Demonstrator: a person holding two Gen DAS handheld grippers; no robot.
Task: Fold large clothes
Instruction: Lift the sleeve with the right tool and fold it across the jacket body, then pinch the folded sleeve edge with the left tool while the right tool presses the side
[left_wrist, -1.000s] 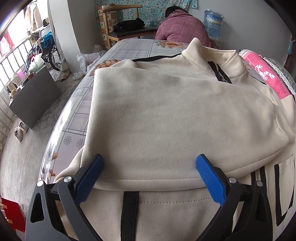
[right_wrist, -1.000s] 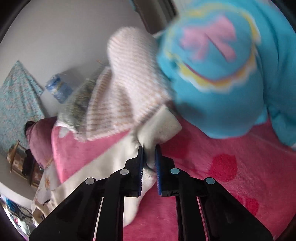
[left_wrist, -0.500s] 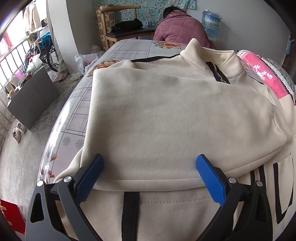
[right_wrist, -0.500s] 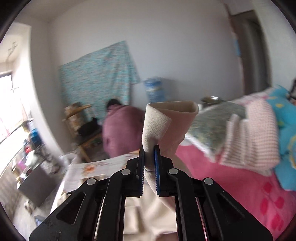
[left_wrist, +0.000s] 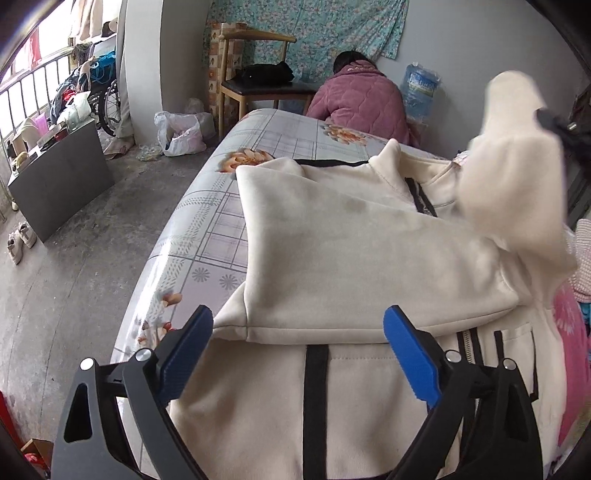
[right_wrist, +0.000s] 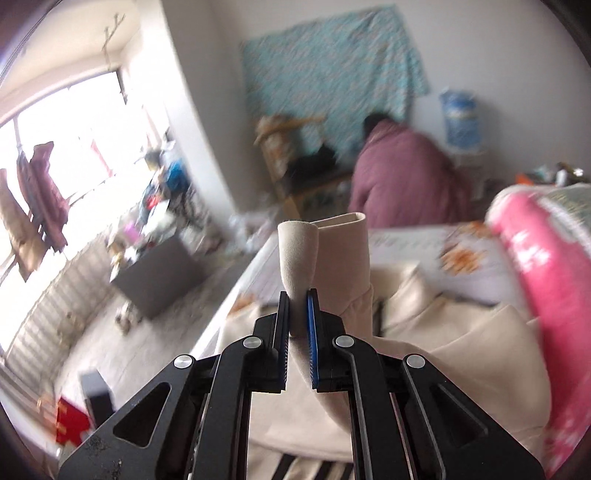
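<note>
Folding the second sleeve is, by the look of it, the step you are in. Your right gripper (right_wrist: 298, 314) is pinched tight on the cuff of the cream sleeve (right_wrist: 325, 266), held up in the air over the garment; from the left wrist view that raised sleeve (left_wrist: 513, 184) hangs blurred at the right side. The cream jacket (left_wrist: 351, 258) lies on the bed (left_wrist: 218, 221), collar towards the far end, with 1 sleeve already laid across its chest. Your left gripper (left_wrist: 299, 354) is spread wide, holding nothing, poised low over the jacket just beside the lower edge of that laid sleeve. Next, I judge, you need to carry the cuff across the body and lay it flat over the first sleeve without dragging the shoulder out of line. Your left could pin the fabric meanwhile.
</note>
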